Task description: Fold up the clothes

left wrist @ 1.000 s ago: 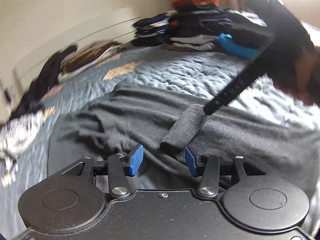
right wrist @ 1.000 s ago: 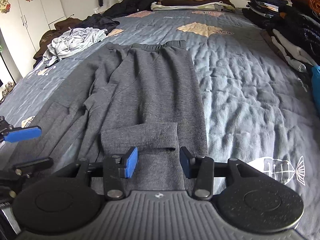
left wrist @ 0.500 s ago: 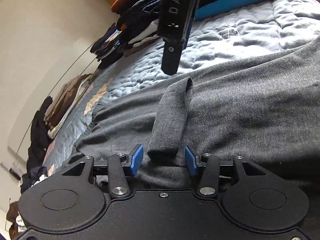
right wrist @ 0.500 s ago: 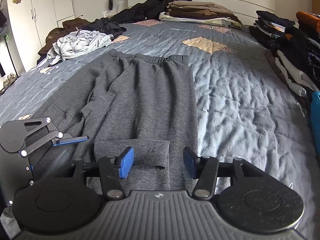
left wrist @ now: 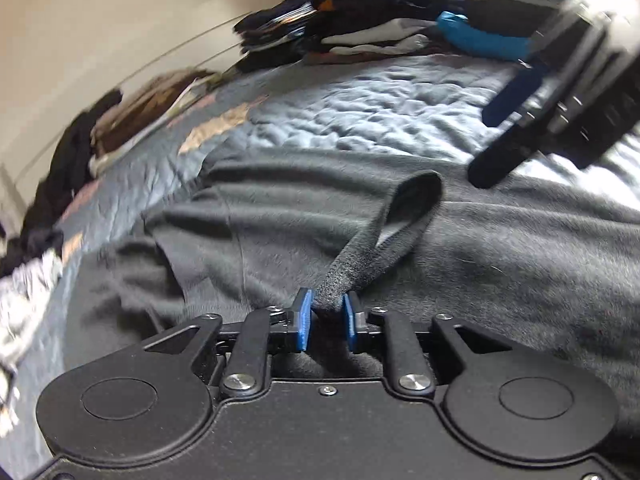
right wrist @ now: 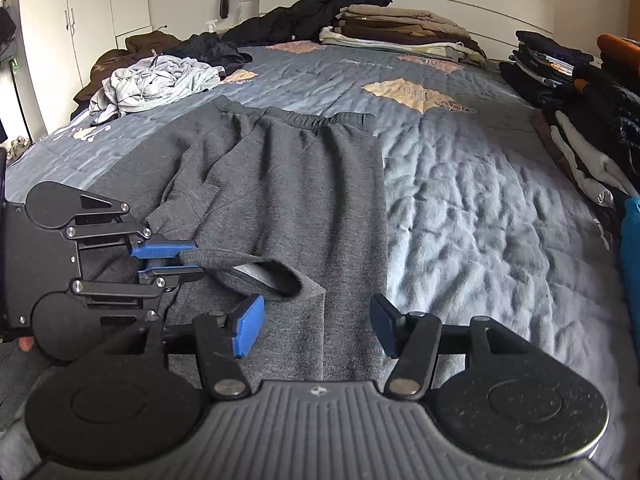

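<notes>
Grey sweatpants lie flat on the bed, waistband toward the headboard. One leg end is folded back, and its cuff stands lifted off the cloth. My left gripper comes in from the left, its jaws closing, with the cuff end pinched between the blue pads. In the left wrist view the cuff runs down into the left gripper. My right gripper hovers over the lower leg, its jaws opening and holding nothing. It shows blurred as the right gripper at upper right.
The blue quilt lies bare to the right of the pants. Stacks of folded clothes line the right edge, and another folded pile sits by the headboard. A crumpled light grey garment and dark jackets lie at far left.
My left gripper moved in on the cuff and its jaws narrowed onto it, so the cuff now stands raised. My right gripper's jaws spread wider and stayed in place.
</notes>
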Demonstrator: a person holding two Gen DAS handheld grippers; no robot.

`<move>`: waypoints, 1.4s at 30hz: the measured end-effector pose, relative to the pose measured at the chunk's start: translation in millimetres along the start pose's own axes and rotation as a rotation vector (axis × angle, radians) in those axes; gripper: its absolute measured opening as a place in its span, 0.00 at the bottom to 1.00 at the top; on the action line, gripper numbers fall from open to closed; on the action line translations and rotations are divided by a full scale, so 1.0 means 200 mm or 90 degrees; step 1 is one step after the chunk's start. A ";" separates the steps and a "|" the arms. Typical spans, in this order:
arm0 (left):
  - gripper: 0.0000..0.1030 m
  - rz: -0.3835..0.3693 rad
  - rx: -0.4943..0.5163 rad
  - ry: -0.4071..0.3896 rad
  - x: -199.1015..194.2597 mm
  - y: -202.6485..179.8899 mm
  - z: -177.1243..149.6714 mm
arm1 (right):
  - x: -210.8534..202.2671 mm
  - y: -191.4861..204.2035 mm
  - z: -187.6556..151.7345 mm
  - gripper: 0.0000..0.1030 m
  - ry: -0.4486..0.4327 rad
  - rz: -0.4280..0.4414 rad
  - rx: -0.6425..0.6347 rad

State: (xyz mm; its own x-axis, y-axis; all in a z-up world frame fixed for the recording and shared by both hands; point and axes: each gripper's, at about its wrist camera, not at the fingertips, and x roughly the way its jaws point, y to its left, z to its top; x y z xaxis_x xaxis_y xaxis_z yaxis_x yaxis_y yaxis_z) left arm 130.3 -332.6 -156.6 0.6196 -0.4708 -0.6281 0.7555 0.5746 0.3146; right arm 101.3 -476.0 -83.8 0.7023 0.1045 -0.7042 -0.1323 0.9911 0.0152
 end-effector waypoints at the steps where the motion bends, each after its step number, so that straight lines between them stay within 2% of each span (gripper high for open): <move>1: 0.31 -0.003 -0.030 -0.006 -0.01 0.03 0.00 | 0.01 0.00 0.00 0.56 0.006 -0.002 0.003; 5: 0.34 -0.009 -0.166 -0.021 -0.03 0.18 0.03 | 0.01 0.02 0.01 0.57 -0.003 0.009 0.002; 6: 0.34 -0.002 -0.183 -0.023 -0.03 0.21 0.03 | 0.01 0.02 0.02 0.57 -0.008 0.011 0.000; 8: 0.34 0.004 -0.192 -0.026 -0.02 0.25 0.04 | 0.02 0.03 0.04 0.57 -0.012 0.021 0.000; 10: 0.37 -0.025 -0.199 -0.021 -0.02 0.28 0.03 | 0.05 0.04 0.05 0.58 -0.008 0.021 -0.005; 12: 0.50 -0.067 -0.206 -0.012 -0.02 0.29 0.02 | 0.08 0.05 0.06 0.58 -0.004 0.022 -0.014; 13: 0.52 -0.077 -0.210 -0.009 -0.01 0.28 0.02 | 0.10 0.05 0.07 0.58 -0.003 0.023 -0.022; 16: 0.52 -0.108 -0.222 -0.001 0.02 0.27 0.02 | 0.18 0.04 0.08 0.58 0.013 0.033 -0.032; 19: 0.52 -0.128 -0.229 0.007 0.06 0.26 0.02 | 0.25 -0.01 0.08 0.58 0.029 0.062 0.002; 22: 0.46 -0.137 -0.240 0.026 0.11 0.26 0.01 | 0.28 -0.06 0.08 0.58 0.026 0.091 0.050; 24: 0.41 -0.131 -0.244 0.041 0.13 0.27 0.00 | 0.31 -0.08 0.08 0.58 0.032 0.086 0.043; 28: 0.32 -0.146 -0.278 0.033 0.14 0.30 -0.03 | 0.36 -0.08 0.10 0.58 0.039 0.097 0.029; 30: 0.19 -0.151 -0.291 0.025 0.14 0.31 -0.04 | 0.40 -0.08 0.12 0.58 0.046 0.104 0.017; 31: 0.16 -0.152 -0.289 0.020 0.14 0.31 -0.04 | 0.42 -0.07 0.13 0.57 0.050 0.108 0.009; 33: 0.12 -0.151 -0.282 0.017 0.14 0.31 -0.03 | 0.43 -0.05 0.14 0.54 0.055 0.115 -0.003; 34: 0.11 -0.151 -0.276 0.016 0.14 0.30 -0.03 | 0.44 -0.04 0.15 0.49 0.056 0.118 -0.007; 35: 0.08 -0.150 -0.270 0.014 0.14 0.29 -0.02 | 0.44 -0.04 0.15 0.35 0.057 0.121 -0.011; 38: 0.06 -0.148 -0.259 0.009 0.12 0.29 -0.01 | 0.42 -0.03 0.16 0.08 0.057 0.124 -0.011; 42: 0.06 -0.144 -0.259 -0.010 0.11 0.32 0.03 | 0.39 -0.04 0.18 0.04 0.043 0.129 0.001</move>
State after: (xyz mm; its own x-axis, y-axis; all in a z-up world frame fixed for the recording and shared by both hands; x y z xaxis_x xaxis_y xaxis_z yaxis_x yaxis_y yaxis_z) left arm 192.4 -310.8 -145.1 0.4540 -0.6234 -0.6367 0.7298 0.6701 -0.1358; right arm 182.3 -472.4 -112.7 0.6126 0.2954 -0.7331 -0.2650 0.9506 0.1616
